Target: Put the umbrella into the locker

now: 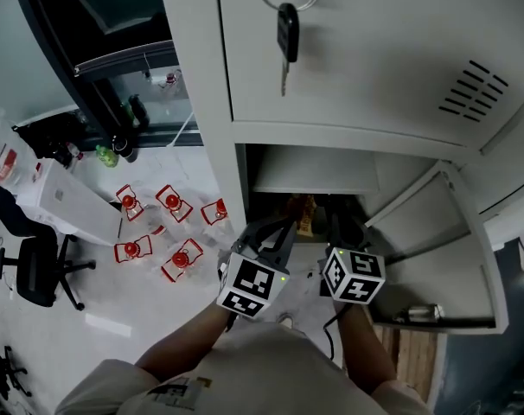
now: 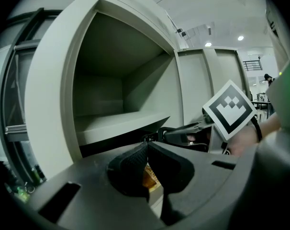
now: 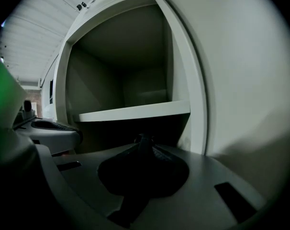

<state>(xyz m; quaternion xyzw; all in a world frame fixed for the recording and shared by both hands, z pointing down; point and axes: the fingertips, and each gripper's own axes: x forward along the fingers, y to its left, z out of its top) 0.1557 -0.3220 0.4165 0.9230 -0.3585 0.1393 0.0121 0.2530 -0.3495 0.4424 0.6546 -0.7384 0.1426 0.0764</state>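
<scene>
The grey locker's lower compartment stands open, its door swung out to the right. Both grippers reach into its mouth, side by side. Between them a yellow-brown piece of the umbrella shows. In the left gripper view my left gripper is shut, with a strip of the orange-yellow umbrella pinched under its pads. My right gripper is shut too; its jaws are dark and I cannot see anything between them. An inner shelf crosses the compartment above both grippers.
A key hangs from the closed locker door above. Several red-capped containers lie on the floor at the left, near a white box and a black office chair. The open door carries a metal latch.
</scene>
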